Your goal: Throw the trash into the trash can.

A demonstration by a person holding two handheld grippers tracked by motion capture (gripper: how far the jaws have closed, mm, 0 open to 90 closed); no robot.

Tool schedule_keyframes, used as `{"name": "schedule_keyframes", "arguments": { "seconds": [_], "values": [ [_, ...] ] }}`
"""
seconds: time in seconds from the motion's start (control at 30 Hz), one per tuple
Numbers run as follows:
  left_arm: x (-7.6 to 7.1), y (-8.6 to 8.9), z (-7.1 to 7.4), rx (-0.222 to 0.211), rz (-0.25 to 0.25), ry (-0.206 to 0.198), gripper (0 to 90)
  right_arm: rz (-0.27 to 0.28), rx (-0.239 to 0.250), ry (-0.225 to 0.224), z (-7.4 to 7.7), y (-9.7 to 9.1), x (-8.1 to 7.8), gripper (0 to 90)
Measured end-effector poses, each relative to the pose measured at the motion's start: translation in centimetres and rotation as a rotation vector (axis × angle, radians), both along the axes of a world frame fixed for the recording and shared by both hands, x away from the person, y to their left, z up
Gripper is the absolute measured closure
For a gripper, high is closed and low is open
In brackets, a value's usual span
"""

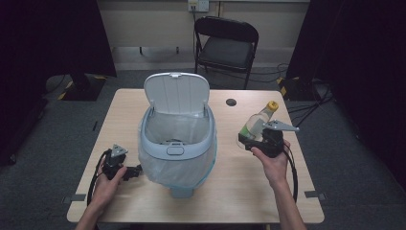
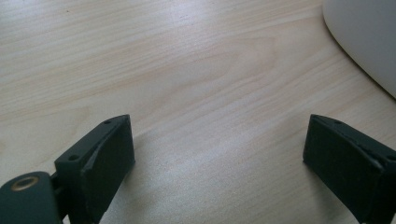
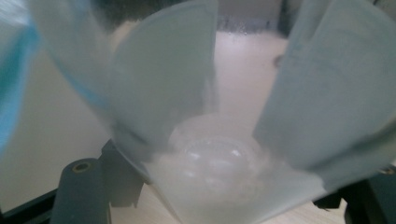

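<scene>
The white bin (image 1: 176, 139) sits in the middle of the table (image 1: 239, 187) with its flip lid (image 1: 177, 93) standing wide open and a clear liner bag (image 1: 177, 170) draped over its sides, so the mouth is ready to take rubbish. To the right of the bin, the right gripper (image 1: 249, 139) is pinching a clear plastic bottle (image 1: 256, 123) by its base, the yellow cap (image 1: 272, 105) tilted up and away from the person; in the right gripper view the bottle's pale bottom (image 3: 215, 163) sits square between the jaws, which are held fairly wide by the bottle's girth. The bottle looks lifted off the table but is not yet above the bin's mouth, being well off to its right. The left gripper (image 1: 136, 170) rests low on the table just beside the bin's left flank, jaws spread with nothing between them, only bare wood showing in the left gripper view, with the bin's curved wall (image 2: 369, 42) at the edge. To my eye, 1 step is done, the pickup; what remains is carrying the bottle over the rim, letting it drop into the liner, and perhaps shutting the lid. Something dark lies inside the bin, too small to name.
</scene>
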State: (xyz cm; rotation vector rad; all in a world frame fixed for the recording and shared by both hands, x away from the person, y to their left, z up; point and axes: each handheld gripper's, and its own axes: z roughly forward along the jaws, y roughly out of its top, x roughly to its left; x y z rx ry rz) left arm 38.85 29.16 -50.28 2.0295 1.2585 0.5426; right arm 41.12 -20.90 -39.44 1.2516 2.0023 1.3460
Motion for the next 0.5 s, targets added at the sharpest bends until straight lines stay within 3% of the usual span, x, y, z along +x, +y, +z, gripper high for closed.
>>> {"name": "schedule_keyframes", "arguments": {
  "seconds": [0.3, 0.5],
  "values": [
    [0.1, 0.0, 0.0, 0.002, -0.001, 0.0, 7.6, 0.051, 0.034, -0.048, 3.0, 0.3, -1.8, 28.1],
    [0.1, 0.0, 0.0, 0.002, -0.001, 0.0, 7.5, 0.07, 0.029, -0.063, 3.7, 0.8, -2.4, 28.1]
  ]
}}
